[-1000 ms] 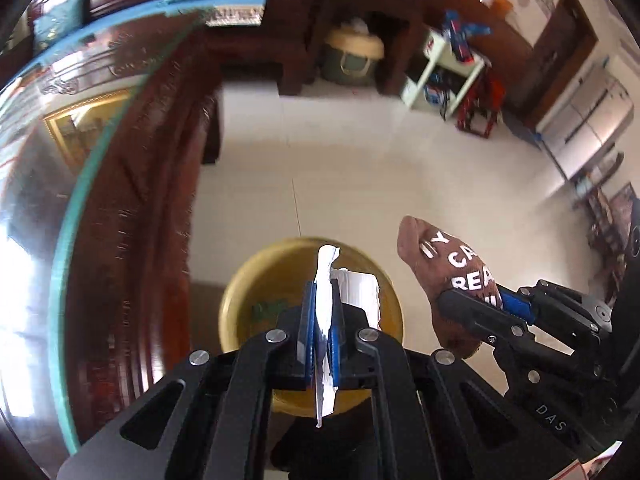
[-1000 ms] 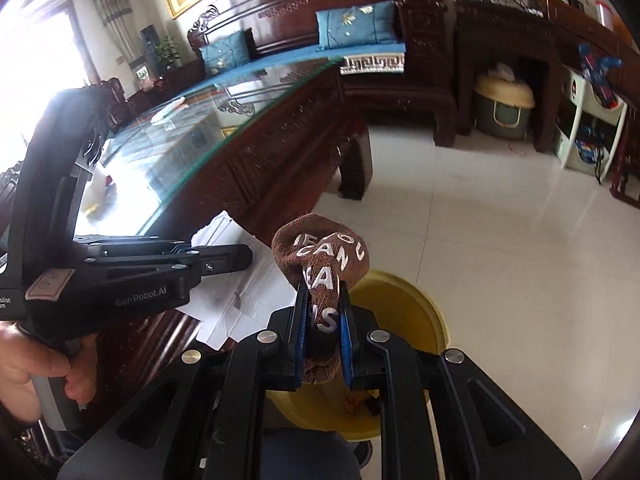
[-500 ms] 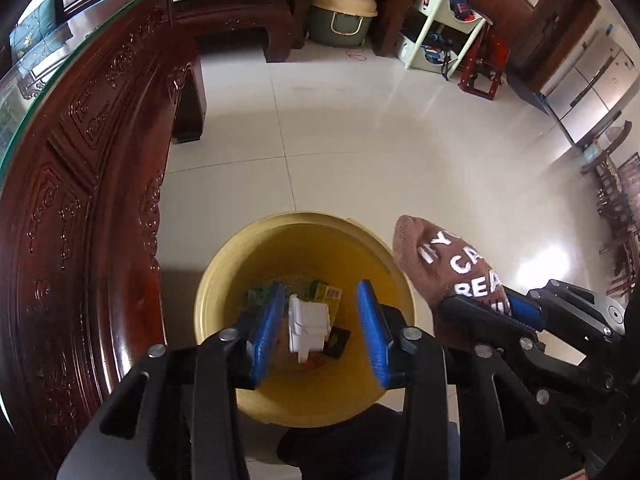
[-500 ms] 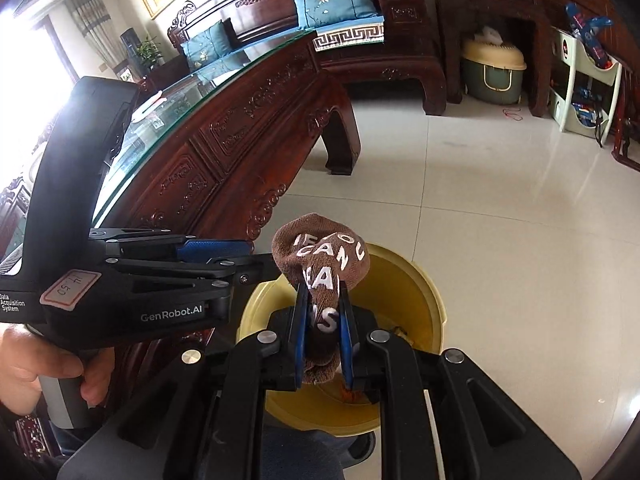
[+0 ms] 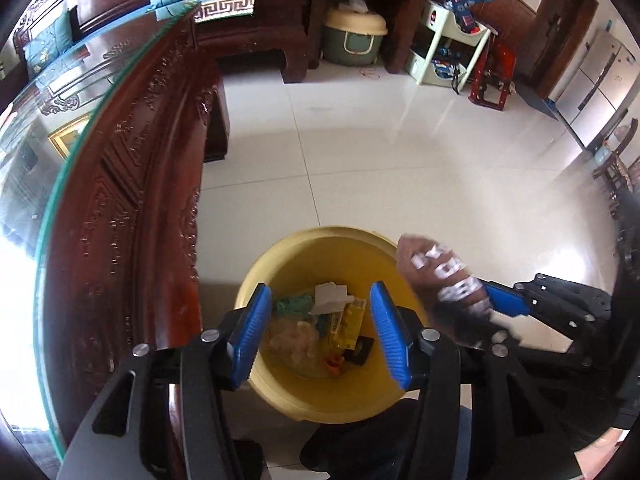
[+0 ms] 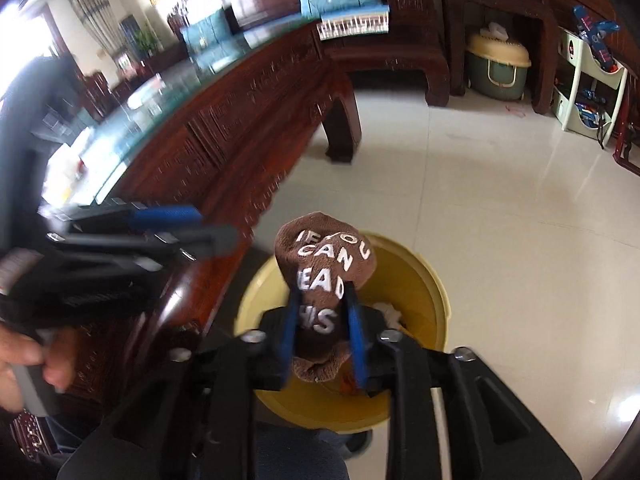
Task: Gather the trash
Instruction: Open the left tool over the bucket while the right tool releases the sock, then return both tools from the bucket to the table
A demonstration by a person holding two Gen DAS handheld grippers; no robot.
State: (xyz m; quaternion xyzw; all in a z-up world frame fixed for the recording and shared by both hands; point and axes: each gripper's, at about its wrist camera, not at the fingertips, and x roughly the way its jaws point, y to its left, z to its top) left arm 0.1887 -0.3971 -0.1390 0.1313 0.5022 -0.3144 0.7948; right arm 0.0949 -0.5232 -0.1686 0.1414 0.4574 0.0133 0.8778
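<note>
Your right claw (image 6: 323, 322) grips the brown sock (image 6: 326, 276), long axis toward 12 o'clock, directly over the yellow bin (image 6: 434, 300); your left claw (image 5: 320, 330) hangs released above the same bin, empty.

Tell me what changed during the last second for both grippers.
The left gripper opened and let go the white paper scrap, which fell into the round yellow plastic bin. The right gripper stays shut on the brown lettered sock above the bin.
</note>
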